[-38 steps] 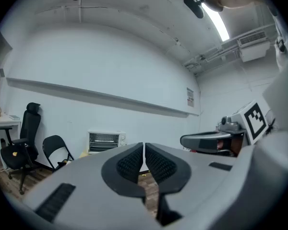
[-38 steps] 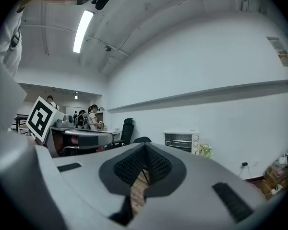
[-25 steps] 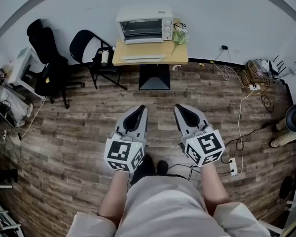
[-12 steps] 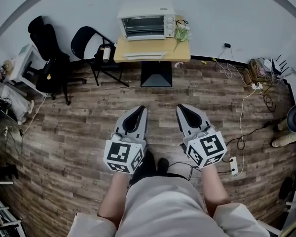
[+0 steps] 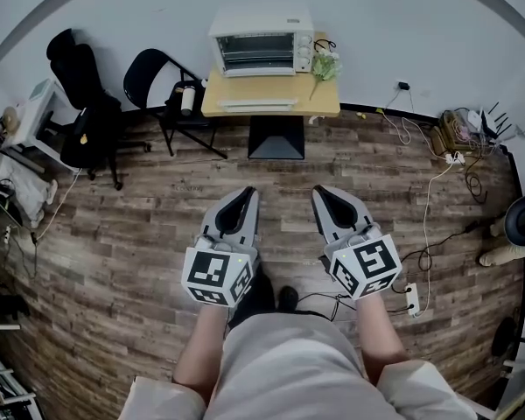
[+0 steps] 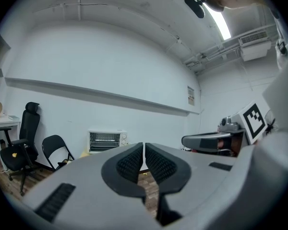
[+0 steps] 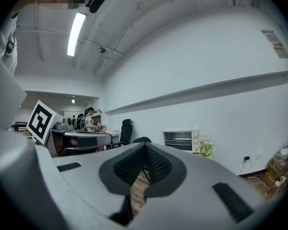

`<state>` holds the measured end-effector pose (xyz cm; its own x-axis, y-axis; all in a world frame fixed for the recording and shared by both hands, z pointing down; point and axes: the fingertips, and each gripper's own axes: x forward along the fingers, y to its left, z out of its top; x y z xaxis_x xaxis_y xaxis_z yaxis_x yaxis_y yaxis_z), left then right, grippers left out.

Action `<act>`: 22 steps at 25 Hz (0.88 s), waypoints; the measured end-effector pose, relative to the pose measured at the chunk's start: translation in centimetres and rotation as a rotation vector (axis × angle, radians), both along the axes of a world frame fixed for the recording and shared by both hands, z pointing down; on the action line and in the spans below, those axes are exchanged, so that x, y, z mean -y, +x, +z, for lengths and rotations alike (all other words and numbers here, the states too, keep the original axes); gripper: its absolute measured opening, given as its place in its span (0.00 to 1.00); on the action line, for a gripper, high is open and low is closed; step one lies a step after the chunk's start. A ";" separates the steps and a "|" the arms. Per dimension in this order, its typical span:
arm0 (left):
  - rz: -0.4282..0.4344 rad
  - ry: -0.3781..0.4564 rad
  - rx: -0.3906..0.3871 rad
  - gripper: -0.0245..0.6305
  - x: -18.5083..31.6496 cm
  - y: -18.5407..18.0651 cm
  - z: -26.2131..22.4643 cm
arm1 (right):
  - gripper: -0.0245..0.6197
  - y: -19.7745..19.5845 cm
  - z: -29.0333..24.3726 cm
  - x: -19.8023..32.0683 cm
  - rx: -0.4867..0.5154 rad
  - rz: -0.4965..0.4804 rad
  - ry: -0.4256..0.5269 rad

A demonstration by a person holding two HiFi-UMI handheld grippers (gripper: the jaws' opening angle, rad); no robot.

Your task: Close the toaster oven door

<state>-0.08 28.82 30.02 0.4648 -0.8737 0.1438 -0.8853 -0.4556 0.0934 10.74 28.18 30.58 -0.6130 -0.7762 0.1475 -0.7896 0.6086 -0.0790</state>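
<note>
- Black office chair [image 5: 86, 94] stands far off on your left. A black folding chair [image 5: 150, 79] is just to its right.
- Your left gripper [image 5: 245, 196] is near you, over the wood floor [image 5: 131, 234]. Its jaws are pressed together and hold nothing.
- Far ahead, by the white wall, a wooden table [image 5: 271, 87] holds the toaster oven [image 5: 261, 40]. The oven is white and sits at the far side of the table.
- A pale strip [image 5: 255, 104] lies along the near edge of the table, in front of the oven. You cannot tell from here if it is the door.
- Your right gripper [image 5: 322, 194] is beside the left one. Its jaws are closed tight too, with nothing in them. Both grippers are well apart from the oven.
- A green plant [image 5: 324, 64] sits on the table, just to the right of the oven.
- A white cord [image 5: 427, 199] runs over the floor on your right. A power strip [image 5: 411, 297] lies near your right gripper.
</note>
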 end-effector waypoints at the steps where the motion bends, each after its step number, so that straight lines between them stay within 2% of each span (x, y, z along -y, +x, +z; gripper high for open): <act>1: 0.001 0.000 -0.001 0.07 0.5 -0.1 0.0 | 0.04 -0.1 0.0 0.5 -0.002 0.001 0.000; 22: 0.034 -0.007 -0.022 0.07 12.2 -3.9 0.0 | 0.04 -3.3 0.0 11.3 -0.024 0.055 -0.019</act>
<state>-4.02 16.66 29.98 0.4973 -0.8564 0.1387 -0.8670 -0.4846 0.1162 7.41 16.88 30.54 -0.5656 -0.8055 0.1771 -0.8236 0.5628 -0.0706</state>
